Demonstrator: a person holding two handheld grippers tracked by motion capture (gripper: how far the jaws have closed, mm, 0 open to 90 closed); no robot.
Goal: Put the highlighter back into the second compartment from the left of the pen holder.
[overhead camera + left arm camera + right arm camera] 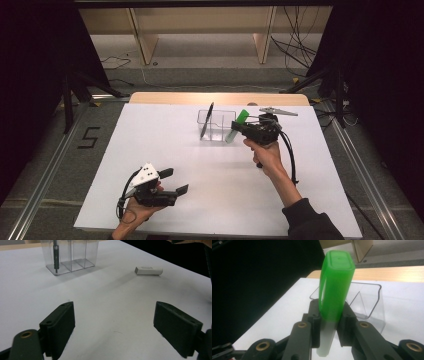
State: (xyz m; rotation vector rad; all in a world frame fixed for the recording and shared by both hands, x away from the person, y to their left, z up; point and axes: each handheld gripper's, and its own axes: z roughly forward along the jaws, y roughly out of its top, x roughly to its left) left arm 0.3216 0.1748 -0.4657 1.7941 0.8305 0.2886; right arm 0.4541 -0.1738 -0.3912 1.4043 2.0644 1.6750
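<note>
My right hand-held gripper (pixel 239 128) is clamped on a fat marker with a bright green cap and a pale, frosted barrel (pixel 335 290). In the right gripper view both jaws press against it just below the cap, and it stands tilted, cap uppermost. From the high view I hold it at about one o'clock on the white table (pixel 150 150), right beside the right-hand end of the clear plastic organiser box with its divided compartments (pixel 216 125). A slim dark pen (pixel 207 120) leans in the left compartment of that box, its tip resting on the bottom in the left gripper view.

My left hand-held gripper (pixel 172 181) hovers low at about seven o'clock, well apart from the box, with its jaws spread wide and nothing between them. Ahead of those jaws, at roughly two o'clock in the left gripper view, a small white rectangular block (pixel 148 270) lies flat on the table, near the edge.
</note>
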